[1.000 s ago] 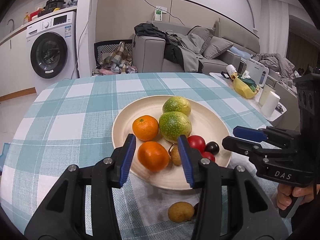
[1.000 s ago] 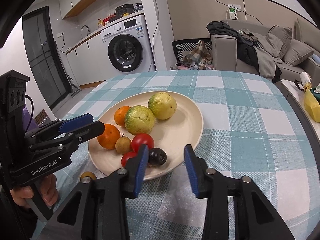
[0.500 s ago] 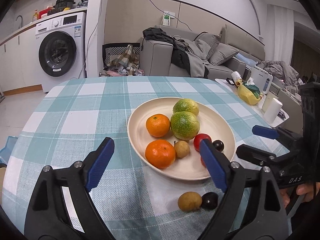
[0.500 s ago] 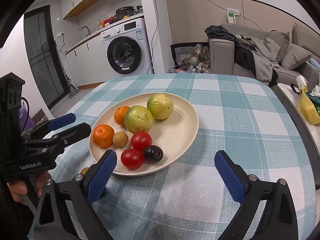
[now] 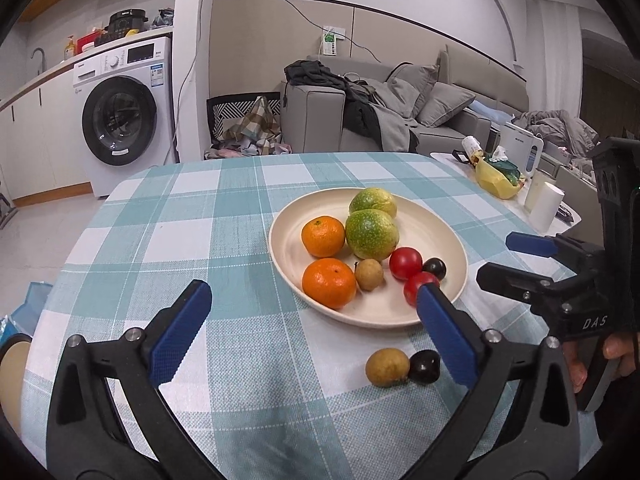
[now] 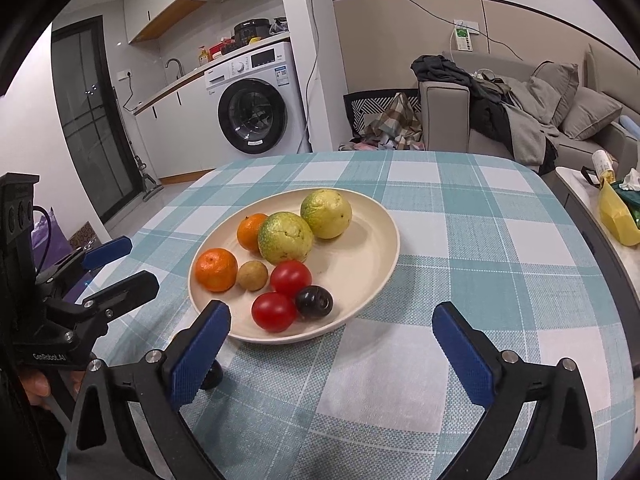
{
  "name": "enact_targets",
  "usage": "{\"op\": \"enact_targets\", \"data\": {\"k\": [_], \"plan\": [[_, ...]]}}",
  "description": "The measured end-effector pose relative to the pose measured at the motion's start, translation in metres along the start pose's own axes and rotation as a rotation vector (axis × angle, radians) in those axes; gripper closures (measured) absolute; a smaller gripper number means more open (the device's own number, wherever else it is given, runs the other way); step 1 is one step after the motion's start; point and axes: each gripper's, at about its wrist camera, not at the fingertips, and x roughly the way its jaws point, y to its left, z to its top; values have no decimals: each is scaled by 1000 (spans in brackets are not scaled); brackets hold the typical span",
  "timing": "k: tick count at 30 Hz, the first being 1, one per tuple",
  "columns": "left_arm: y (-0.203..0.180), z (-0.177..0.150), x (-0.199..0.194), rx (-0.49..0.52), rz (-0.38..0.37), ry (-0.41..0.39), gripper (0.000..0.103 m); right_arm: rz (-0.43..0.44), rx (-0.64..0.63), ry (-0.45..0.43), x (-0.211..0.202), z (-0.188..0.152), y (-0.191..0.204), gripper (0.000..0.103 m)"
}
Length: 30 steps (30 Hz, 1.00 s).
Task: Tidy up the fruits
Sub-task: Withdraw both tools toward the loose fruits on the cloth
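Between the fingers of our left gripper [image 5: 314, 334], spread wide and holding nothing, lies only checked tablecloth [image 5: 168, 240]. Just past its right finger, at about four o'clock of the frame, sit the two strays: one brown longan [image 5: 387, 367] and one dark grape [image 5: 425, 366], touching each other, off the plate [image 5: 288, 216] and near its six o'clock rim. Our right gripper [image 6: 330, 350] hangs likewise agape and empty, the plate at its eleven o'clock.

On the plate:
- two oranges [image 5: 329, 282],
- two green-yellow citrus [image 5: 372, 233],
- one longan,
- two red tomatoes [image 5: 405, 263],
- one dark grape.

Handling, as we judge it: the loose longan is light, round, thin-shelled and inclined to roll; we would take it across its widest girth. The loose grape is soft and slick (a light squeeze only, or it bursts).
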Motion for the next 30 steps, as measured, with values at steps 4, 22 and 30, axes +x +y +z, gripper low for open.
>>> {"op": "enact_targets", "data": {"k": [4, 22, 30], "plan": [[0, -4, -6, 7, 7, -6, 1, 5, -9, 2, -1, -2, 3, 0], [-4, -12, -19, 32, -7, 14, 1, 101, -53, 37, -10, -9, 30, 0], [3, -17, -23, 9, -21, 31, 1, 139, -93, 146, 3, -16, 44, 5]]}}
